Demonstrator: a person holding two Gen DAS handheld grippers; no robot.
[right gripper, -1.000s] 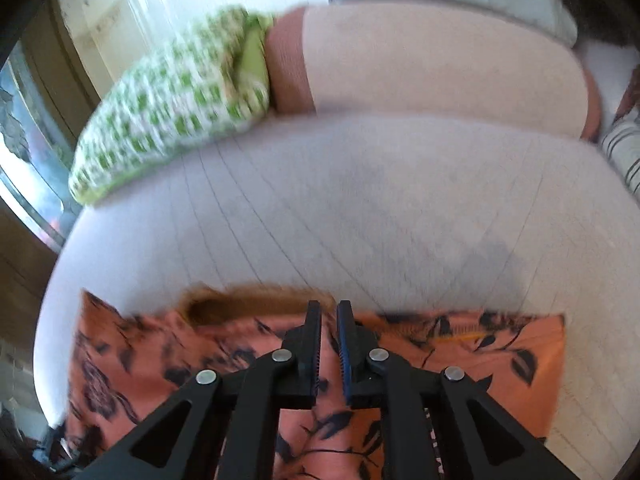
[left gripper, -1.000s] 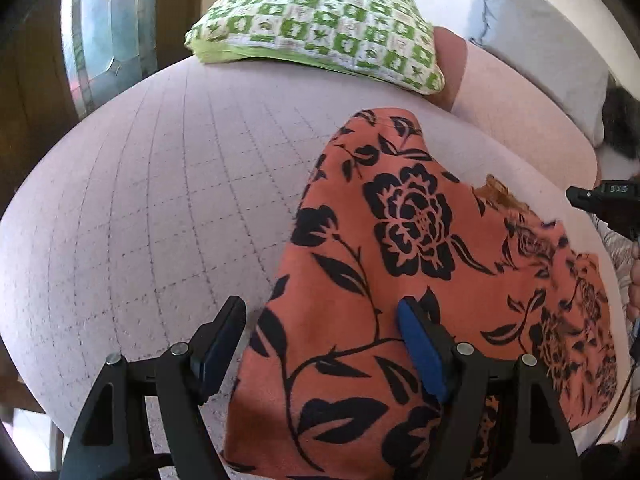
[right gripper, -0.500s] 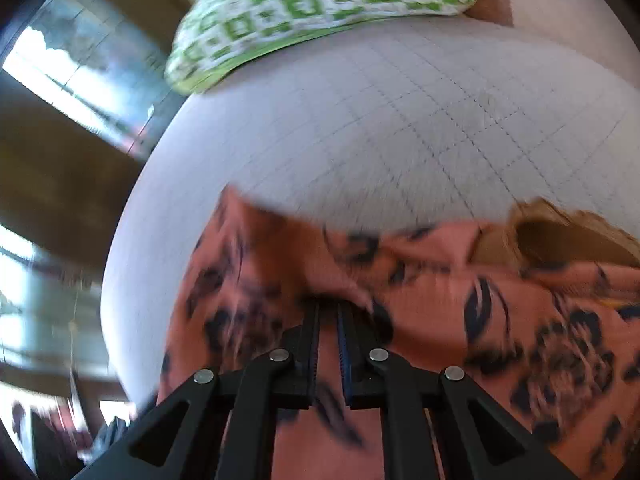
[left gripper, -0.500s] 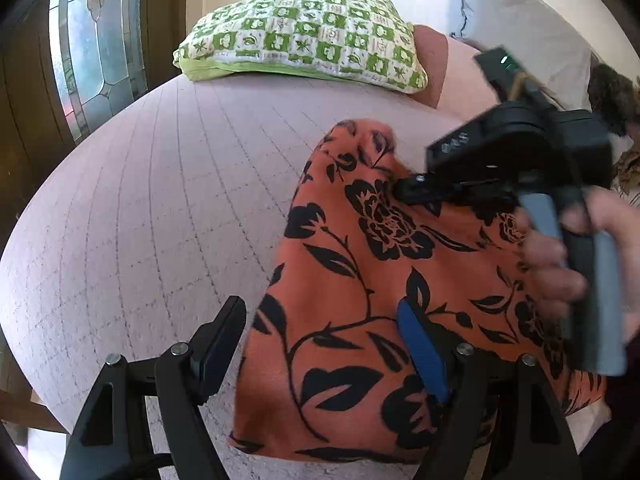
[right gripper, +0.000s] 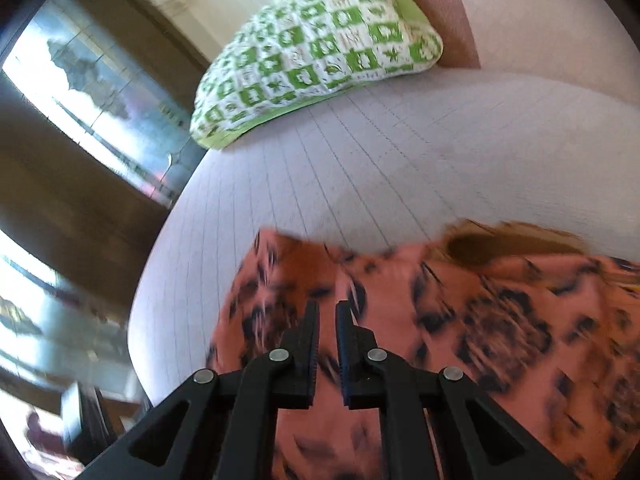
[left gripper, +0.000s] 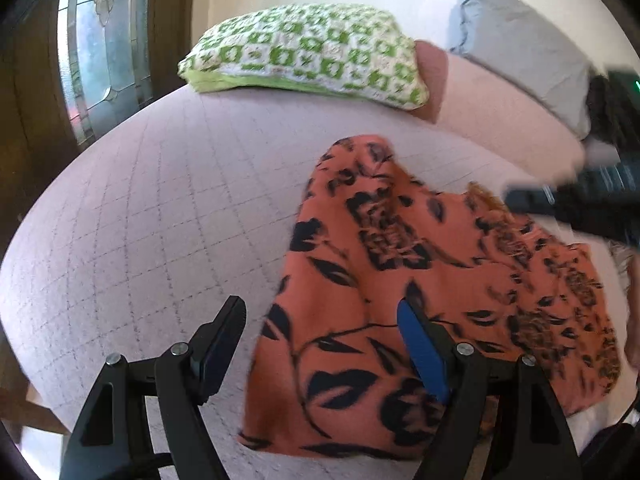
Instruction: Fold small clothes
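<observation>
My right tool [right gripper: 327, 316], nearly shut and empty, has swung left over the orange black-flowered cloth garment [left gripper: 420, 300], whose near-left edge lies between my wide-open, empty left tool [left gripper: 320, 344].

A green-and-white patterned pillow [left gripper: 304, 58] lies on the quilted pale bedspread [left gripper: 160, 208], near a leaded-glass window [left gripper: 100, 52].

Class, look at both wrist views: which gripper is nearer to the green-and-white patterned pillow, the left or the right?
Neither is clearly nearer. The left gripper straddles the orange floral garment's near edge; the right gripper hangs over it. The pillow lies far beyond both.
</observation>
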